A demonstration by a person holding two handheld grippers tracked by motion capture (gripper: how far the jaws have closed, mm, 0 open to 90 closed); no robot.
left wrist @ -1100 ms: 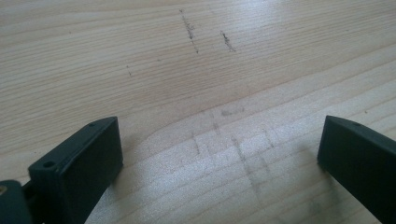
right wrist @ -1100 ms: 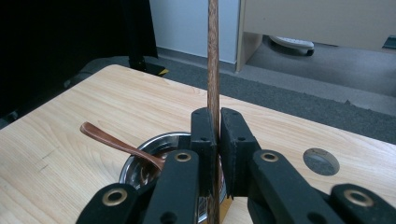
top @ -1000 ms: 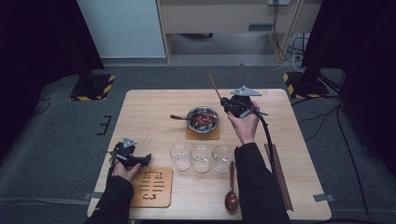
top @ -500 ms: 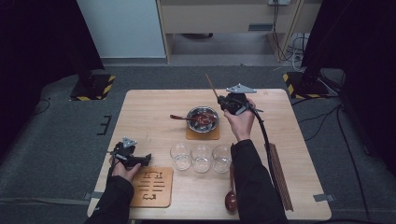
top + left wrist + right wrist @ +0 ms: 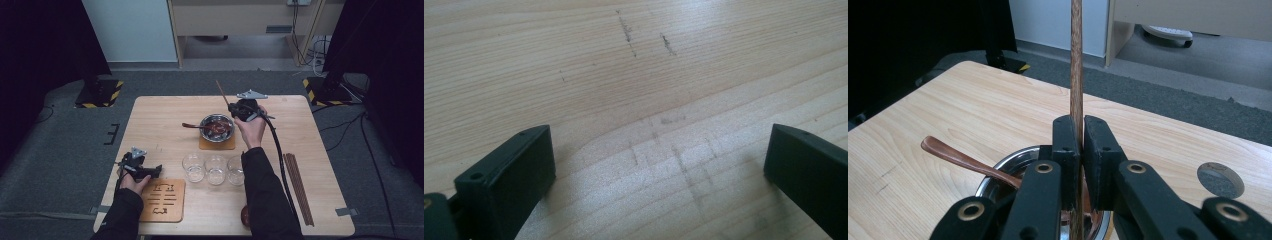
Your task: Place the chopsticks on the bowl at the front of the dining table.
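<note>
Near edge of the surface (image 5: 165, 107): a slotted wooden trivet (image 5: 163, 200), and just right of the person's right sleeve a dark round object at the rim, too small to name. A bundle of chopsticks (image 5: 298, 187) lies lengthwise along the right side, apart from everything else, likely the stock the working piece was drawn from.

Left gripper (image 5: 141, 167) rests low beside the trivet, its fingers (image 5: 511, 170) spread wide over bare wood with nothing between them. Reads as parked, kept clear of the working side.

Middle row: three clear glasses (image 5: 216, 169) side by side, each apparently empty, just in front of the bowl.

Farther on: a metal bowl (image 5: 217, 126) sits on a small wooden coaster (image 5: 216, 144), probably to keep it from sliding. A brown spoon (image 5: 965, 159) leans in it, handle out over the left rim.

Right gripper (image 5: 244, 109) hovers just right of the bowl. Its fingers (image 5: 1066, 145) are pressed together on a single chopstick (image 5: 1076, 65), pinched part-way along so the long upper end rises away toward the far edge. The lower end drops behind the fingers toward the bowl; its tip is hidden. My guess: held steep to stir or prod the dark contents.
</note>
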